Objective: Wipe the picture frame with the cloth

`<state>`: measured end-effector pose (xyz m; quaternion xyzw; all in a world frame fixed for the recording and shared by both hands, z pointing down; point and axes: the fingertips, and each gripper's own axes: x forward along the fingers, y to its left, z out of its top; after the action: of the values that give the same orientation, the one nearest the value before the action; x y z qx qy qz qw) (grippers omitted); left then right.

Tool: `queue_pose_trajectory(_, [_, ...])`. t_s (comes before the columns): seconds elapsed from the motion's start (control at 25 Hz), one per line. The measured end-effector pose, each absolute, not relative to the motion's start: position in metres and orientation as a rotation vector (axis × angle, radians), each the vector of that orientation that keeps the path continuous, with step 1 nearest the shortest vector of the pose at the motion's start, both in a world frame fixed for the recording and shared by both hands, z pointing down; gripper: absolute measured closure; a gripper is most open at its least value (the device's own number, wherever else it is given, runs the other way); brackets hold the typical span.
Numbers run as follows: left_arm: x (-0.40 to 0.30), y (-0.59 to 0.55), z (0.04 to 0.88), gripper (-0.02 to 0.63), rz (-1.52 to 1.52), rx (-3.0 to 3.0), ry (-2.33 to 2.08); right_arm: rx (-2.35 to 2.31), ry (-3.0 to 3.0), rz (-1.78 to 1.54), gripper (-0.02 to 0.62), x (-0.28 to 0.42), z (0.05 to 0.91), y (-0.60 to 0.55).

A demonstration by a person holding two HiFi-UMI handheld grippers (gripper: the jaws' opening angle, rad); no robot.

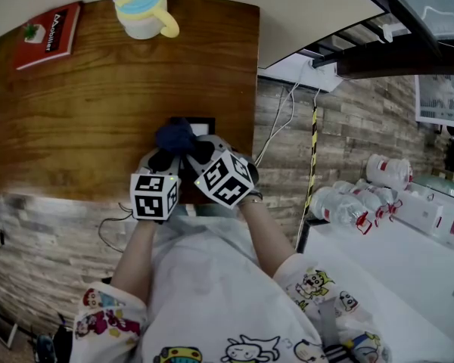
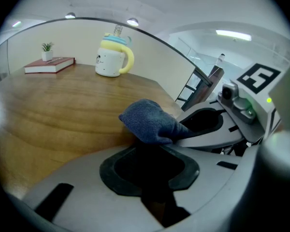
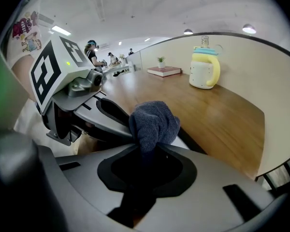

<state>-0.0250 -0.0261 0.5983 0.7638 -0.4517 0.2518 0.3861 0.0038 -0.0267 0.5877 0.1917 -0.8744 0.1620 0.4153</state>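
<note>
Right tongs [image 3: 146, 151]: clamped on cloth [image 1: 175, 134].
Left tongs [image 2: 150, 151]: jaws together, grip on anything unclear.
Picture frame [image 1: 206, 119]: flat, directly under my cloth, just ahead; right nearer.

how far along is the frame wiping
The right gripper already grips the blue cloth. In hand: the cloth is bunched over the picture frame at the near edge of the table, left gripper alongside. Left: the wiping itself; how much is wiped can't be judged.
</note>
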Motion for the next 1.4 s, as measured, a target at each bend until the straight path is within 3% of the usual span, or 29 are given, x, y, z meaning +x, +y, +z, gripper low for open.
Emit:
queue_pose_trajectory(0.52, [-0.026, -0.025, 0.599, 0.532, 0.65, 1.949, -1.162, 0.614, -2.136, 0.368, 0.526, 0.039, 0.581, -0.025])
queue_pose_trajectory(1.08, [-0.026, -0.025, 0.599, 0.532, 0.648, 1.942, -1.154, 0.829, -2.03, 0.533, 0.525, 0.107, 0.59, -0.022])
queue_pose_trajectory(1.4, [-0.026, -0.025, 0.599, 0.532, 0.649, 1.941, -1.152, 0.915, -2.099, 0.593, 0.525, 0.113, 0.566, -0.023])
